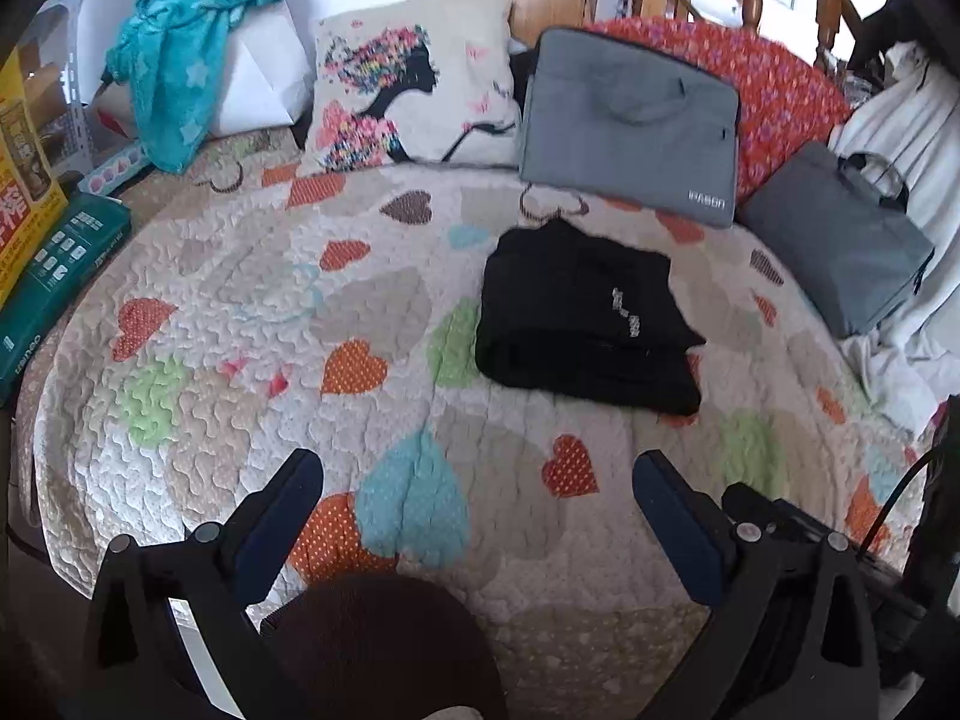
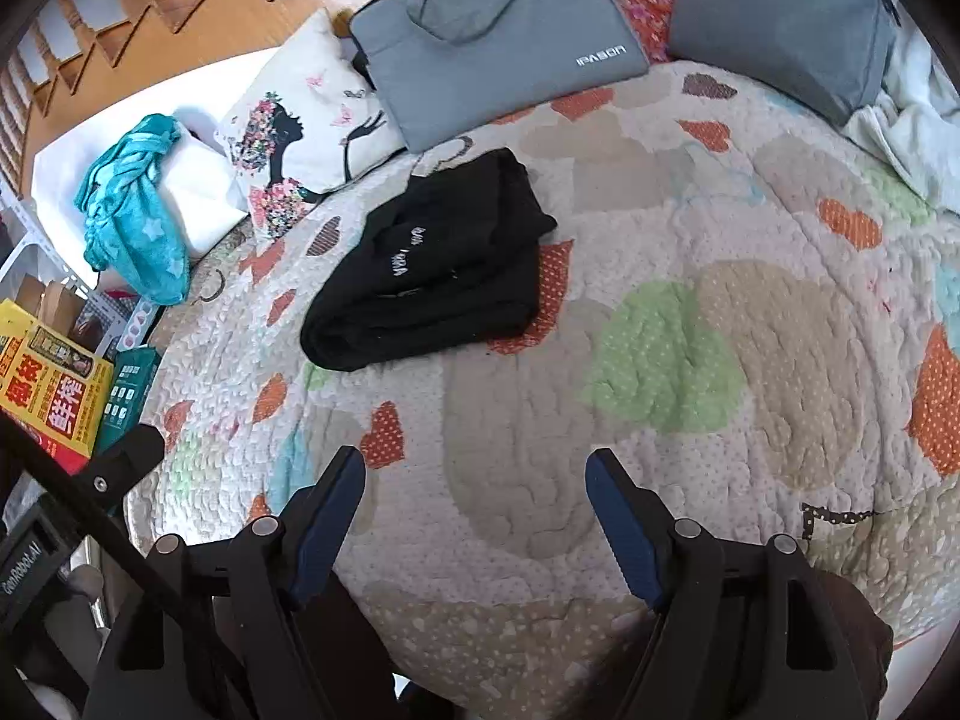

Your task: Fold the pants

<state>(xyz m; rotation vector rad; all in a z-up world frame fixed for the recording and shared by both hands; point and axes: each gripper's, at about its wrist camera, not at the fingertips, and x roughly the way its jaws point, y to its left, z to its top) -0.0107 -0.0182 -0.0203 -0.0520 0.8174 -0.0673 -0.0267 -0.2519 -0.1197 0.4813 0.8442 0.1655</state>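
Black pants with small white lettering lie folded in a compact stack on the heart-patterned quilt. In the right wrist view the pants lie up and left of centre on the quilt. My left gripper is open and empty, held above the quilt well short of the pants. My right gripper is open and empty, also back from the pants, near the bed's front edge.
A grey laptop bag and a second grey bag lie behind the pants. A printed pillow, a teal cloth, boxes at left and white cloth at right ring the bed.
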